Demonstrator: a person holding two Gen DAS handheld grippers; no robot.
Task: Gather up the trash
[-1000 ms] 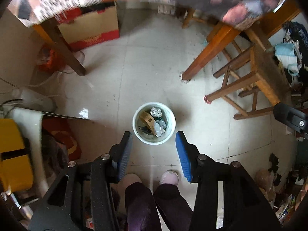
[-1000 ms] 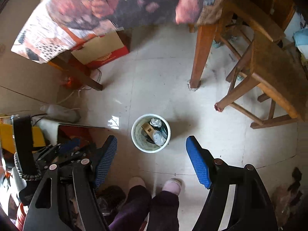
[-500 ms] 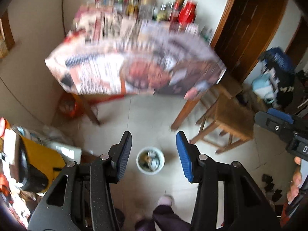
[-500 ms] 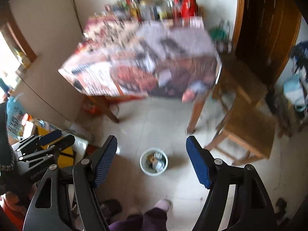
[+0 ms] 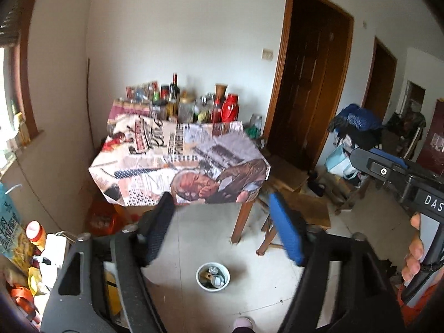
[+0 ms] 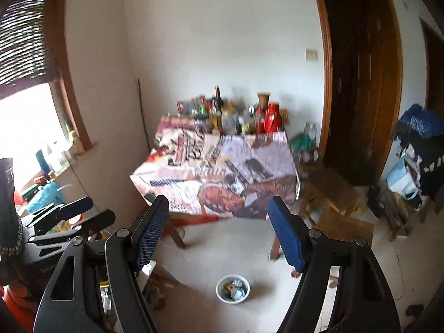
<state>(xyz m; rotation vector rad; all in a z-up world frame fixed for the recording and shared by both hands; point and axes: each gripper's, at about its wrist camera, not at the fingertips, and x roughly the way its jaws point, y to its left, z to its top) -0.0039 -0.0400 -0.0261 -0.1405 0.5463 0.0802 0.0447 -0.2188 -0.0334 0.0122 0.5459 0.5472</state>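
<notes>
left gripper (image 5: 222, 227): jaws just opened wide, empty | right gripper (image 6: 219, 230): jaws apart, empty | bin (image 5: 213, 276) at 6 o'clock on floor

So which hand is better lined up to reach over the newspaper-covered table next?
Right, marginally. Both jaws are empty and open, the left gripper having just opened wider. The right gripper faces the newspaper-covered wooden table squarely; in the left wrist view the table sits left of centre.

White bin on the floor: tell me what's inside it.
The white bin holds mixed trash: a crumpled silvery piece, something yellow-brown, a pale round item. Whatever lies beneath them, and the bin's bottom, is covered.
</notes>
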